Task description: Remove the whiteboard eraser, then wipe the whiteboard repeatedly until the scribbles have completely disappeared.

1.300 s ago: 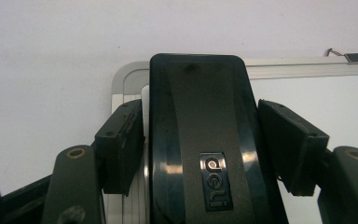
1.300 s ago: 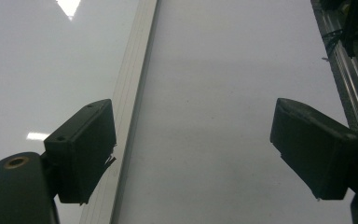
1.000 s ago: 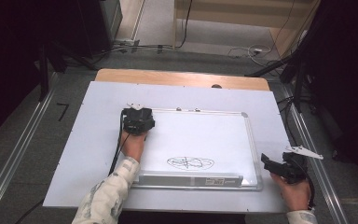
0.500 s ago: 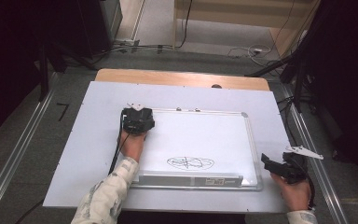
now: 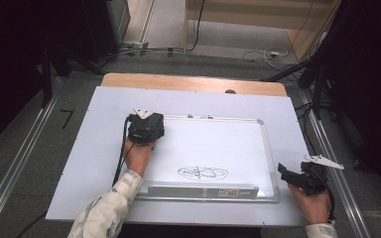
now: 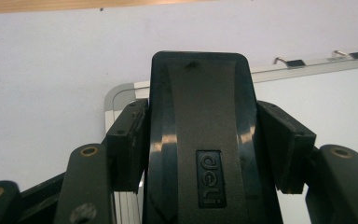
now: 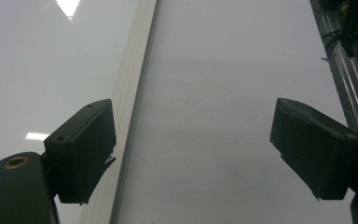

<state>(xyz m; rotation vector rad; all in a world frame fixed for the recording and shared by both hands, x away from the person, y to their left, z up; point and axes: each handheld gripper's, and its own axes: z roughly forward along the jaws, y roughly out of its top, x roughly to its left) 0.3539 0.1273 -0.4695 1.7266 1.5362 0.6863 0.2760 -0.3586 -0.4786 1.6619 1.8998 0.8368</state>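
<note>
A white whiteboard (image 5: 218, 141) lies on the table, with a black scribble (image 5: 202, 172) near its front edge. My left gripper (image 5: 146, 126) is over the board's far left corner, shut on a black eraser (image 6: 200, 130) marked "deli". In the left gripper view, both pads press the eraser's sides above the board's rounded corner (image 6: 116, 95). My right gripper (image 5: 284, 172) hovers just off the board's right front corner. Its jaws (image 7: 200, 149) stand wide open with nothing between them, over the board's silver frame (image 7: 133, 84) and the white table cover (image 7: 223, 93).
A white sheet (image 5: 94, 144) covers the table, and a wooden strip (image 5: 193, 83) shows along its far edge. A silver tray (image 5: 203, 191) runs along the board's front. Metal rails (image 5: 25, 163) flank the table, and cables (image 5: 258, 53) lie on the floor beyond.
</note>
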